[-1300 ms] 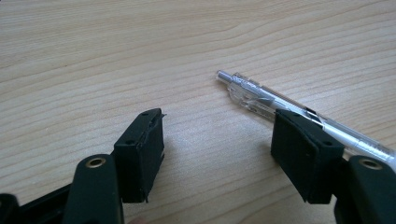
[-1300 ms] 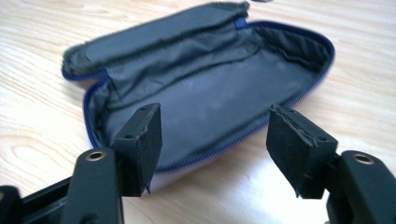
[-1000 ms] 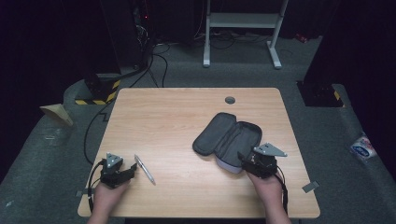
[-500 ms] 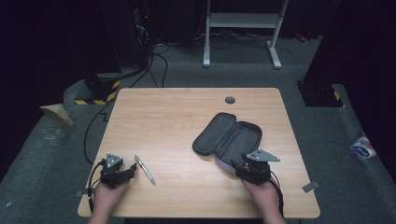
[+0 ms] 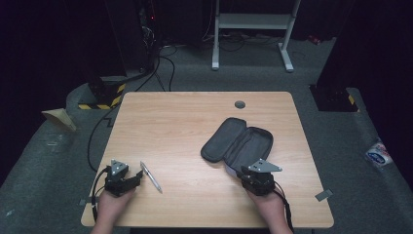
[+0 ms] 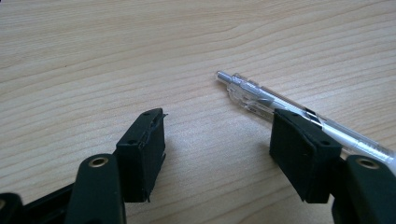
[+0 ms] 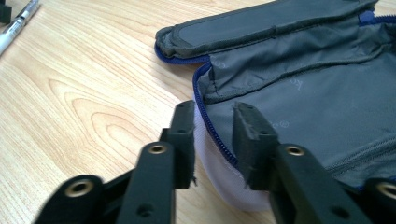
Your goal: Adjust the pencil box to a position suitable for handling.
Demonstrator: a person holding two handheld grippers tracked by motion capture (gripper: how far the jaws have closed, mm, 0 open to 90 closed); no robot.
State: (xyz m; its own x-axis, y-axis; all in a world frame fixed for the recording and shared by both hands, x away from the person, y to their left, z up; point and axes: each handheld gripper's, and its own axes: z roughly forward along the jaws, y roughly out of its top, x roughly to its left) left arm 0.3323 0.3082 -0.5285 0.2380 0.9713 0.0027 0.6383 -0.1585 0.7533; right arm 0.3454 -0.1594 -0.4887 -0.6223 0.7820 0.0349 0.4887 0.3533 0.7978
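Grey fabric pencil case (image 5: 237,144) lies unzipped and spread flat on the worktop (image 5: 185,122), right of centre and towards the near edge. Two padded halves are joined along a hinge, and a blue zip runs round the rim. In the right gripper view the lining is a smooth grey cloth with faint print and a stitched inner pocket; the outer wall of the near half reads pale lilac-white.

Right gripper (image 5: 257,176) sits at the case's near corner. Its jaws have just been closing and straddle the rim of the near half, one outside against the pale wall, one inside on the lining. A narrow gap remains, and whether the pads press the fabric cannot be made out.

Clear plastic pen (image 5: 151,176) with silver click end lies on the worktop near the front-left corner, at a slant. Left gripper (image 5: 131,181) rests just beside it, jaws spread wide, nothing between them. In the left gripper view the pen passes behind the right-hand jaw, apart from its pad or touching it, not clear.

Hidden or cut off: the pen's tip end is covered by that jaw and cropped at the frame edge. The case's far end is cropped in the right gripper view. The case's contents are not resolvable from above.
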